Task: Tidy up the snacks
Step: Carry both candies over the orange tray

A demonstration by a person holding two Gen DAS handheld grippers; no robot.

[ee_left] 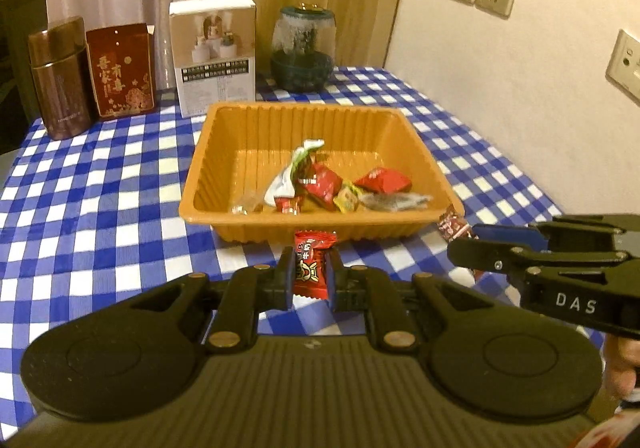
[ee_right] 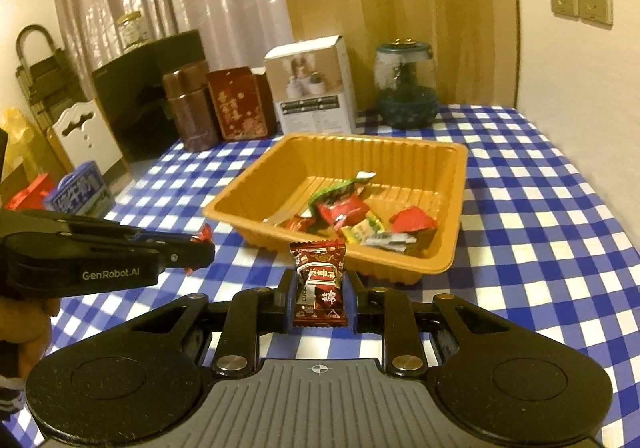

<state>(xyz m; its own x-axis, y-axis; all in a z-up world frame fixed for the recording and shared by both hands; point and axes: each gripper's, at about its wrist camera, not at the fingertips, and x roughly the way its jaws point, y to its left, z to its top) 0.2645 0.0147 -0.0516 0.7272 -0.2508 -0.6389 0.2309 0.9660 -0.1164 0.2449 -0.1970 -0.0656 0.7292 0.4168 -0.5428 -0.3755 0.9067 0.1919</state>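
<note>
clamped upright in the left gripper [ee_left: 310, 274], a red candy [ee_left: 311, 266] hangs just short of the orange tray [ee_left: 224, 152]; the right gripper [ee_right: 319, 298] pinches a dark red-brown candy [ee_right: 320, 288] beside it, above the blue checked tablecloth [ee_left: 100, 188], wrapped sweets [ee_left: 320, 184] already inside.

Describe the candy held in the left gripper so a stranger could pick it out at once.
Start at the orange tray in the middle of the blue checked tablecloth. Just in front of its near wall, the left gripper is shut on a bright red candy, held upright off the cloth. Unlike the dark maroon candy in the right gripper, it is bright red with a cartoon face.
</note>
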